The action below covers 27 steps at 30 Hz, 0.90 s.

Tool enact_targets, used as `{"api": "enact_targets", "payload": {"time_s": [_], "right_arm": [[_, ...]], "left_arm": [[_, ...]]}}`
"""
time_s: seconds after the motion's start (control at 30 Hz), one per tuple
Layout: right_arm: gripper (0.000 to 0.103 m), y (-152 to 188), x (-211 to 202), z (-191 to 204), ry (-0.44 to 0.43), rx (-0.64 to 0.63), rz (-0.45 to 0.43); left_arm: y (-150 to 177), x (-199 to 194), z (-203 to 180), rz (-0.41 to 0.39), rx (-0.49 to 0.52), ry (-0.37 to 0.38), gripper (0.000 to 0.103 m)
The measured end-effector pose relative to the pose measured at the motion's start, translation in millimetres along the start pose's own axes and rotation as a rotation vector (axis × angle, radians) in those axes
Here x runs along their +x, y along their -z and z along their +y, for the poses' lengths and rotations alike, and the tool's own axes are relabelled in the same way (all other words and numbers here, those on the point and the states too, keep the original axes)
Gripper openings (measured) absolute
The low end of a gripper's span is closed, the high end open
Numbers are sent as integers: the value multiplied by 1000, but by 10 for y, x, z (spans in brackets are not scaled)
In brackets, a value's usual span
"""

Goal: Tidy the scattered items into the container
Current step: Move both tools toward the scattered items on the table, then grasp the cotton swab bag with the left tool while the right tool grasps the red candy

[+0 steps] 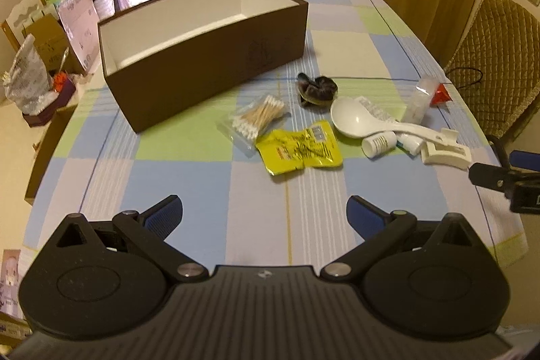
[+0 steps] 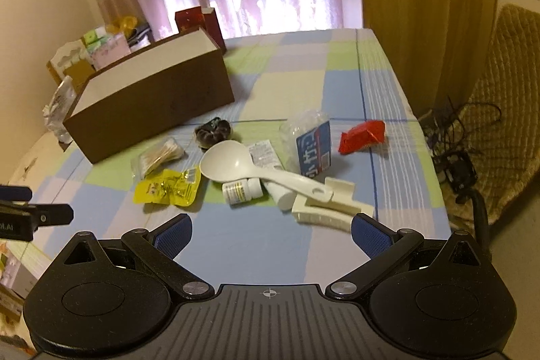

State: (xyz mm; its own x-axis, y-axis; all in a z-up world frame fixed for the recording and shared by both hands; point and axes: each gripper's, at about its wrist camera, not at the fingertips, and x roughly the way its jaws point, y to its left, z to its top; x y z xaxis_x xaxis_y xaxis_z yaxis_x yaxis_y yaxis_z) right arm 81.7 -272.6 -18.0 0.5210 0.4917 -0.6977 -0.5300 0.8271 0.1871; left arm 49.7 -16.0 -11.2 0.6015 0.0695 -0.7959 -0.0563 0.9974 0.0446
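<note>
Nothing packed yet, judging by the bare white inside of the brown box (image 1: 206,56).

Risks, from the near edge of the pile outward:
- White hair claw clip (image 2: 332,208), nearest the right gripper (image 2: 270,237): pinned under the handle end of the white ladle (image 2: 249,172). Lifted first, likely to drag or flip the ladle.
- Small white pill bottle (image 2: 241,190) and a white tube (image 2: 281,195) beside it: lying on their sides under the ladle, so liable to roll away if nudged.
- Yellow foil sachet (image 1: 298,152), left of the ladle: flat and slick, hard to pinch, apt to slide on the checked tablecloth (image 1: 209,191).
- Bag of cotton swabs (image 1: 256,118), between sachet and box: loose film, could slip from a shallow grip.
- Dark hair scrunchie (image 1: 317,88), beyond the ladle bowl: soft, little hazard.
- Clear plastic pack with blue label (image 2: 312,147) and red wrapper (image 2: 362,136), right of the ladle: near the table edge, could be pushed off.

Jaws:
- Left gripper (image 1: 265,213): spread wide, empty, touching nothing, short of the sachet.
- Right gripper: spread wide, empty, right finger just in front of the claw clip; contact impossible to tell.
</note>
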Motion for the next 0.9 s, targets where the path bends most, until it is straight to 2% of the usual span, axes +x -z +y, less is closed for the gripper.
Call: {"api": "enact_targets", "payload": {"time_s": [0.27,0.53,0.9], "right_arm": [[103,-78,182,-200,4,-28,64],[103,-193,325,-371,-27,-59,81],[103,-303,569,-723,-20,-100,109]], "left_arm": [[-115,100,-54,-15,-2,-1,102],[-222,228,-98,6,-29,42,102],[-353,404,-144,-5,-39,42,101]]}}
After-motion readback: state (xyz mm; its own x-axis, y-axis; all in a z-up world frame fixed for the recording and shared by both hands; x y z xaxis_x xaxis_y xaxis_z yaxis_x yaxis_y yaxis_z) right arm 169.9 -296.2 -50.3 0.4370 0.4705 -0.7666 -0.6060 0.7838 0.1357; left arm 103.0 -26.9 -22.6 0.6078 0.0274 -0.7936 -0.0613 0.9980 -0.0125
